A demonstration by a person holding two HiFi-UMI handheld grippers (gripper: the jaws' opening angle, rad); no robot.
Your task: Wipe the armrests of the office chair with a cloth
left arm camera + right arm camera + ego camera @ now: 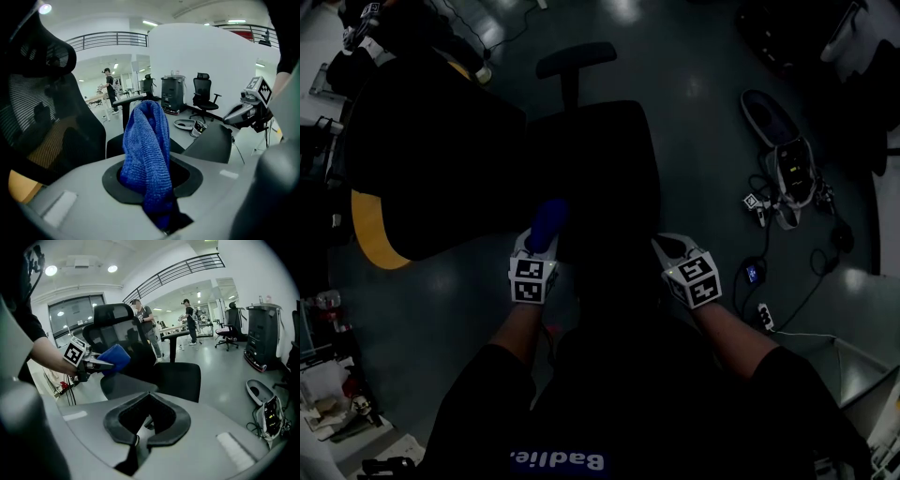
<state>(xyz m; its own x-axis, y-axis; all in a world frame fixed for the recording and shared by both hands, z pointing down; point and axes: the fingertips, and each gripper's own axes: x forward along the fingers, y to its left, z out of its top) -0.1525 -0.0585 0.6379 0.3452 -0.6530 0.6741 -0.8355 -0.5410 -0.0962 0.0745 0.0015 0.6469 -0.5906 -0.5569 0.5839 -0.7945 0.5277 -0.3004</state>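
Note:
In the head view a black office chair stands side-on, its seat (595, 159) in the middle and its far armrest (575, 58) beyond. The near armrest (211, 143) lies between my two grippers. My left gripper (539, 242) is shut on a blue cloth (548, 223), which sticks up from its jaws (147, 140). In the right gripper view the cloth (113, 358) hangs just above the near armrest's (124, 383) pad; contact cannot be told. My right gripper (664, 246) is shut and empty (149, 395), at the armrest's other end.
The chair's mesh backrest (42, 122) with a yellow edge (370, 234) stands at the left. A bag and cables (787, 178) lie on the floor to the right. Other office chairs (206, 96), a black cart (262, 333) and people (190, 319) are farther off.

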